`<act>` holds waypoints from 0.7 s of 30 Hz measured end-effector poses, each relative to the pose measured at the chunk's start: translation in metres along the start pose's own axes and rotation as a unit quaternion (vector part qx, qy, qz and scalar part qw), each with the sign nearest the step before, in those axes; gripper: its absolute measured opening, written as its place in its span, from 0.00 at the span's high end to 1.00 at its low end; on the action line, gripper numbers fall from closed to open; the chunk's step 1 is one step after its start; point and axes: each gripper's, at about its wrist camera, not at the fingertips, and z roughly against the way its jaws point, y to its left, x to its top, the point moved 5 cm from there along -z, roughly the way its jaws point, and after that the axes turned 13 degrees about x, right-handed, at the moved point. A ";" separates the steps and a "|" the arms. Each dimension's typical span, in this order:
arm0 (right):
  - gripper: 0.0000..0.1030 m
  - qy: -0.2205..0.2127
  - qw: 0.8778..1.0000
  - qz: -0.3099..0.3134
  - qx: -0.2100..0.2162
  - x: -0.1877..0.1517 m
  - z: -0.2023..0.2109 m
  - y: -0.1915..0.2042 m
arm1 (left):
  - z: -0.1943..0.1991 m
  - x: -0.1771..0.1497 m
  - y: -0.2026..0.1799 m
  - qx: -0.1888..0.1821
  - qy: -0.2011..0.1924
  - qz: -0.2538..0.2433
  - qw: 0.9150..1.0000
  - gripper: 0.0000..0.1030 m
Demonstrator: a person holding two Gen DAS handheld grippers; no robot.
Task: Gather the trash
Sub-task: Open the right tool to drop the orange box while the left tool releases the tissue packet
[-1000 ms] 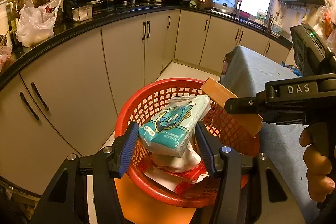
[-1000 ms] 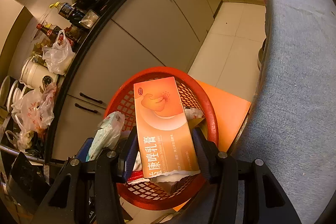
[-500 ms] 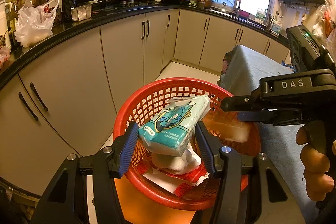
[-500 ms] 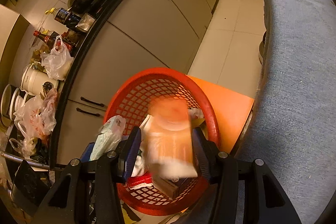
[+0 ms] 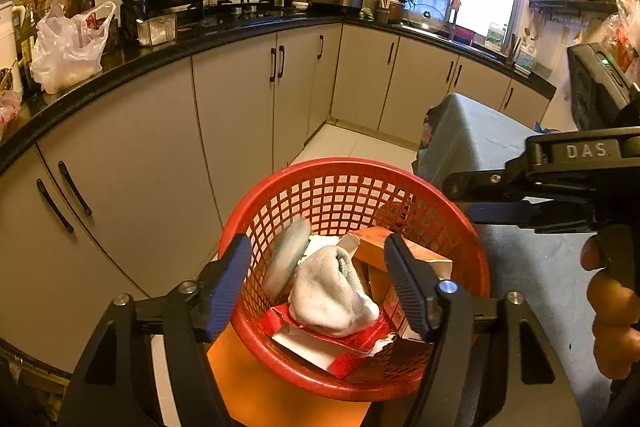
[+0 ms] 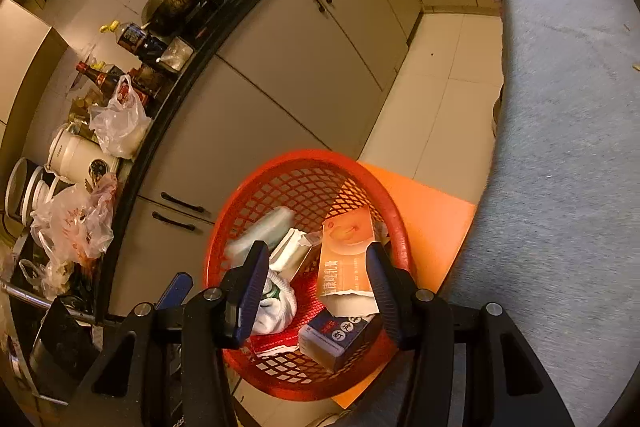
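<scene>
1. Your left claw (image 5: 318, 283) hangs over the basket (image 5: 280, 187) with its jaws opening; nothing is pinched. The tissue pack (image 5: 286, 261) shows blurred just inside the left finger, free of both pads, dropping against the basket's near-left wall.
2. Your right claw (image 6: 314, 293) stands spread over the same basket, gripping nothing. The orange box (image 6: 346, 259) lies below and between its fingers, leaning on the basket's right wall and clear of the pads.
3. Under both claws the basket already holds a white sock (image 5: 330, 293), a red wrapper (image 5: 352, 341) and a blue box (image 6: 334, 337). The basket sits on an orange stool (image 6: 424, 223), just left of the grey-covered table (image 6: 560, 147).
4. Judged from this, you are at the drop-off step: both pieces are let go and landing in the basket.
5. Next, lift both claws straight up, clear of the rim, so no finger snags the mesh or tips the basket off the stool.
6. Then swing right toward the table and look for more trash; the stretch in view looks nearly bare, so whether any is left cannot be told. Keep the jaws spread for the next pick.
</scene>
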 end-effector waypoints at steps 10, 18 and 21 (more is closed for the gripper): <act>0.46 -0.022 1.000 0.001 -0.001 0.000 0.025 -0.001 | 0.000 0.003 -0.010 -0.002 -0.002 -0.004 1.000 0.31; 0.46 -0.021 1.000 0.001 0.001 -0.004 0.032 -0.007 | 0.003 0.009 0.003 -0.011 0.000 0.010 1.000 0.30; 0.46 -0.019 1.000 0.002 0.003 -0.007 0.033 -0.008 | 0.007 0.010 0.009 -0.015 -0.001 0.012 1.000 0.30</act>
